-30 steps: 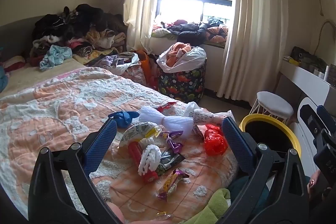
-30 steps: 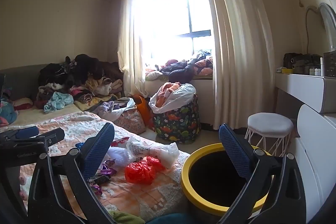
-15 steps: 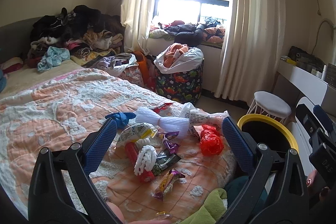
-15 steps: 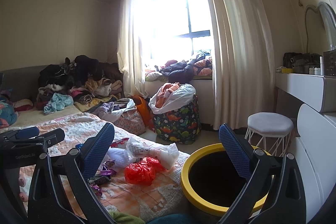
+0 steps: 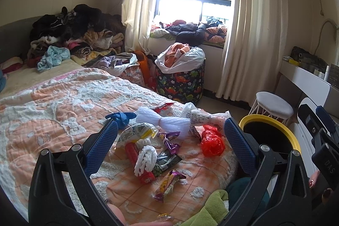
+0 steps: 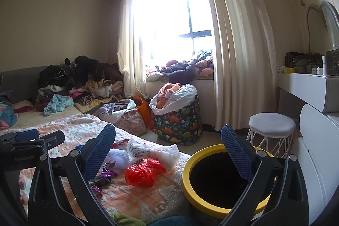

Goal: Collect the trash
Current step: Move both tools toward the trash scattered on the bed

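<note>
Both tongs, left (image 5: pixel 170 135) and right (image 6: pixel 168 142), gape apart, gripping nothing. Trash lies heaped on the bed (image 5: pixel 53 111) at 12 o'clock of the left tongs; the yellow-rimmed bin (image 6: pixel 214 207) stands at 3 o'clock of it. Risks, I judge: crumpled red bag (image 5: pixel 211 144) snagging a neighbouring wrapper; small purple wrapper (image 5: pixel 170 139) slipping free

the left gripper (image 5: pixel 170 135) shows matte black forked arms, silver screw heads at the joints and blue dimpled pads (image 5: pixel 101 147). the right gripper (image 6: pixel 168 154) is built the same. white lettering on its neighbour's black body reads something like "genrobot". glittery dark painted nails tip the right hand (image 5: pixel 317 183).
</note>
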`<state>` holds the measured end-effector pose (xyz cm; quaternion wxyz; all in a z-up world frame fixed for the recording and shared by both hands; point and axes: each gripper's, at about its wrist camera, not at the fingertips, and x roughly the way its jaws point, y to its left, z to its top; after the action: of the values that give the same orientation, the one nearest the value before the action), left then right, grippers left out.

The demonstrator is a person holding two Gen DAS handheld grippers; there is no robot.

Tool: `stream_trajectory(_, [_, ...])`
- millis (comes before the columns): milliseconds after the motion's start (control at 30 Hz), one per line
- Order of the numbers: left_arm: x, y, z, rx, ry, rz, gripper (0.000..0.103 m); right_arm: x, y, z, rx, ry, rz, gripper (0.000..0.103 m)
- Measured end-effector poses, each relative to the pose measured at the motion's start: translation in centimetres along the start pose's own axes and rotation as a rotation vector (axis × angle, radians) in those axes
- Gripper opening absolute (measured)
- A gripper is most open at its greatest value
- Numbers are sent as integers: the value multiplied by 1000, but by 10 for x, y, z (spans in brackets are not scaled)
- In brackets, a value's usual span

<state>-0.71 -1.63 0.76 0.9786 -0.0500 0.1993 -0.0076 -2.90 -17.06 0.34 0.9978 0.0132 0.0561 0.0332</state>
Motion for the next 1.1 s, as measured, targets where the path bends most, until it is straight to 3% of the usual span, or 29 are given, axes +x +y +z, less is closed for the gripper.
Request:
stream_trajectory(700, [1,1,-2,-9,7,-12,92,1,-2,1,5,9,8,97])
stream_trajectory(1100, [9,33,-3,-91,23,56,92,19,26,0,-28,124,173,97])
